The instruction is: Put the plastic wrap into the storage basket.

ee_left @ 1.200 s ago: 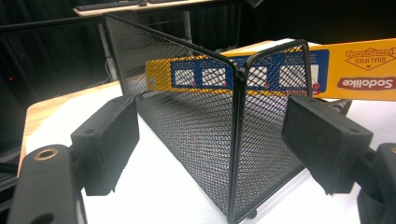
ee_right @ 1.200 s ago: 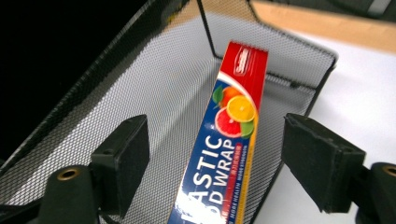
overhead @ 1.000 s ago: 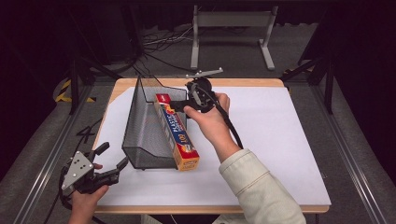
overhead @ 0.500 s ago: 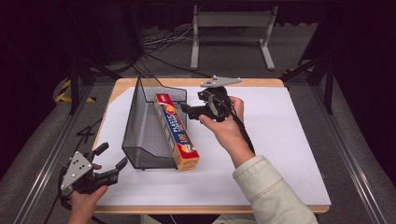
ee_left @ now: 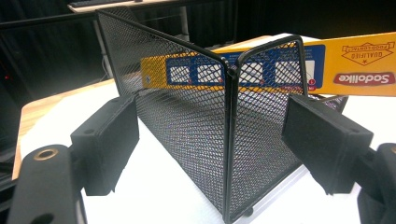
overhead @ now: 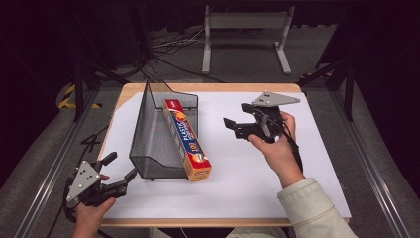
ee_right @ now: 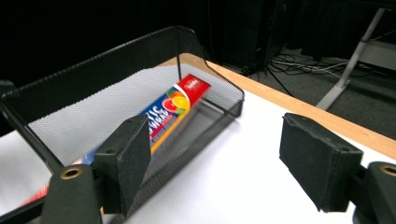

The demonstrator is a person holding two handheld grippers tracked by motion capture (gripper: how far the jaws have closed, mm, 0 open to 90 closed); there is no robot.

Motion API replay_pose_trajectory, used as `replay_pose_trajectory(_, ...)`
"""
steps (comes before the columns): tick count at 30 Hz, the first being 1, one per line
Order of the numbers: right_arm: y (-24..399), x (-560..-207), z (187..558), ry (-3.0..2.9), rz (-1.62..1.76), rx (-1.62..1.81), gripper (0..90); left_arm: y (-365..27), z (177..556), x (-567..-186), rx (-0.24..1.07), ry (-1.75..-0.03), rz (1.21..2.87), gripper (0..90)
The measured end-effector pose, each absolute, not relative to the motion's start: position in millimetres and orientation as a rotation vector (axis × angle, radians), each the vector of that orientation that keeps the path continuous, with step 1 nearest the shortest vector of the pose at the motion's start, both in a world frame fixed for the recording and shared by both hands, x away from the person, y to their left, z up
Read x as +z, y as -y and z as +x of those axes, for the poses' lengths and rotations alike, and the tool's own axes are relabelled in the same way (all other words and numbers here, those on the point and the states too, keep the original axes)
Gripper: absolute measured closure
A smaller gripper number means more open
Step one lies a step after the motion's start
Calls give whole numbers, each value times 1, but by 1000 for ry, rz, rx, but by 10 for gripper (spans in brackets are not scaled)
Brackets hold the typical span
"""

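A long plastic-wrap box (overhead: 187,139), orange with red and blue print, lies in a black wire-mesh basket (overhead: 151,136) left of the table's middle, its near end sticking out past the basket's front. In the right gripper view the box (ee_right: 170,109) rests against the basket's near wall (ee_right: 93,93). My right gripper (overhead: 236,124) is open and empty, held above the white table right of the basket. My left gripper (overhead: 120,168) is open and empty at the table's near left corner, facing the basket's corner (ee_left: 227,140); behind the mesh runs the box (ee_left: 355,70).
The white sheet (overhead: 317,148) covers a wooden table (overhead: 223,87). Cables and a grey metal stand (overhead: 247,29) are on the dark floor beyond the far edge. Black frame rails (overhead: 49,168) run along both sides.
My right gripper has left the box's far end, drawn back to the right and toward me, and now hangs open away from the basket. The left gripper has stayed put.
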State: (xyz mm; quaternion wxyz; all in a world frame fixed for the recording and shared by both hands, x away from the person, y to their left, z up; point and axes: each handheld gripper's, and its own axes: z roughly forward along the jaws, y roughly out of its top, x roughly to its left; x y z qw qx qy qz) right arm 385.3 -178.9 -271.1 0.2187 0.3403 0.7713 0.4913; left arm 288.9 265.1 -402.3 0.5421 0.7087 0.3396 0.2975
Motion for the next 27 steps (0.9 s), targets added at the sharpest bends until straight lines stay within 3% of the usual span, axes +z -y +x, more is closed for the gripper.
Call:
replay_pose_trajectory(14, 245, -280, 361, -2111, 889, 1333, 227, -266, 289, -403, 705, -815, 1676, 197)
replay_pose_trajectory(27, 296, -331, 341, -2058, 918, 1299, 238, -265, 291, -405, 706, -823, 1684, 198)
